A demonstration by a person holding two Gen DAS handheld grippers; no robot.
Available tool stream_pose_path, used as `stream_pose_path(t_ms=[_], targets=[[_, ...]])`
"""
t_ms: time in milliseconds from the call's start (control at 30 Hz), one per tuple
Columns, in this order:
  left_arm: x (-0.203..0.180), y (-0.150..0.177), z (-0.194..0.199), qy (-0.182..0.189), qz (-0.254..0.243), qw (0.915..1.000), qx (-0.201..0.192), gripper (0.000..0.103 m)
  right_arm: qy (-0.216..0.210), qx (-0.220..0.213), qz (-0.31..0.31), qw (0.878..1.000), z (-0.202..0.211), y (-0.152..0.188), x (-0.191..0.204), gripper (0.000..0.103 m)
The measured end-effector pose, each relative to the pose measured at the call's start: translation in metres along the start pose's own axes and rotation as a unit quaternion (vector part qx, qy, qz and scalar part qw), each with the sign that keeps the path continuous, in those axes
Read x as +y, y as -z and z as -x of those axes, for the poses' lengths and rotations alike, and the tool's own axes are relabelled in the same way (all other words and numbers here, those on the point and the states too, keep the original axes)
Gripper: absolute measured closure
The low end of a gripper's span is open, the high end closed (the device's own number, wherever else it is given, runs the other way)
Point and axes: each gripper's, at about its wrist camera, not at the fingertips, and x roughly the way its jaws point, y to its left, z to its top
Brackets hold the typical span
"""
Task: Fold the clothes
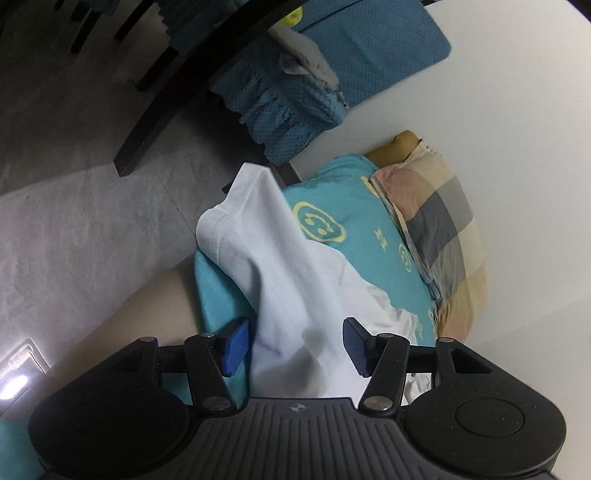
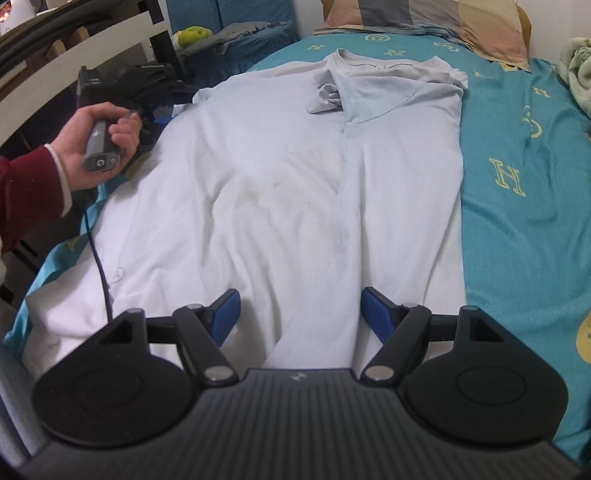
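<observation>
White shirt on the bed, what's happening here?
A person is folding a white T-shirt spread on a turquoise bedsheet, with a handheld gripper in each hand. The shirt's right side is already folded inward, its sleeve lying near the collar. The left gripper, jaws open, sits at the shirt's left sleeve edge, held by the left hand. The right gripper hovers at the hem, jaws open. Neither one grips cloth yet.

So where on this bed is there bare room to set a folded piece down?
The free patch is the teal bedspread right of the white T-shirt, up to the checked pillow. The left side is crowded: shirt cloth reaches that edge, where the left hand works.
</observation>
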Motion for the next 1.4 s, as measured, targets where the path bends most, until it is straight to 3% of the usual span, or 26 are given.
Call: stream_pose_path(t_ms=[267,367,400,567,667,833,1000,1167,1200,1267,1333,1400], targets=[[0.005,-0.018,-0.027,0.008,-0.012,0.9995,-0.028,0.051,0.003,-0.011,0.007,1.0,-0.007,-0.002,0.003,0.027],[-0.004,-0.021,-0.034,0.007,-0.041,0.9983,-0.04,0.079,0.005,-0.013,0.011,1.0,-0.009,-0.003,0.004,0.026],[-0.009,-0.021,-0.035,0.006,-0.052,0.9976,-0.045,0.098,0.006,-0.013,0.012,1.0,-0.009,-0.004,0.005,0.026],[-0.055,-0.011,-0.021,0.003,-0.145,0.9856,-0.086,0.099,0.01,-0.01,0.005,1.0,-0.01,-0.007,0.005,0.026],[-0.095,0.003,-0.005,0.009,-0.216,0.9703,-0.109,0.099,0.006,-0.009,-0.014,1.0,-0.008,-0.01,0.002,0.026],[-0.165,0.047,0.015,0.027,-0.331,0.9342,-0.13,0.099,-0.003,-0.012,-0.05,0.999,-0.003,-0.014,-0.007,0.028],[-0.226,0.123,-0.003,0.039,-0.421,0.9017,-0.091,0.098,0.005,-0.025,-0.071,0.997,0.008,-0.016,-0.015,0.028],[-0.25,0.202,-0.057,0.014,-0.502,0.8647,-0.008,0.097,0.003,-0.038,-0.09,0.995,0.019,-0.018,-0.024,0.028],[-0.251,0.215,-0.067,0.006,-0.512,0.8589,0.006,0.095,0.0,-0.041,-0.097,0.994,0.021,-0.018,-0.026,0.028],[-0.251,0.24,-0.087,-0.007,-0.529,0.8482,0.033,0.081,-0.003,-0.047,-0.108,0.993,0.023,-0.019,-0.031,0.028],[-0.248,0.25,-0.095,-0.003,-0.525,0.8498,0.049,0.055,-0.006,-0.054,-0.118,0.992,0.024,-0.021,-0.037,0.028],[-0.241,0.257,-0.089,0.005,-0.527,0.8483,0.056,0.05,-0.008,-0.06,-0.128,0.99,0.025,-0.022,-0.042,0.028]])
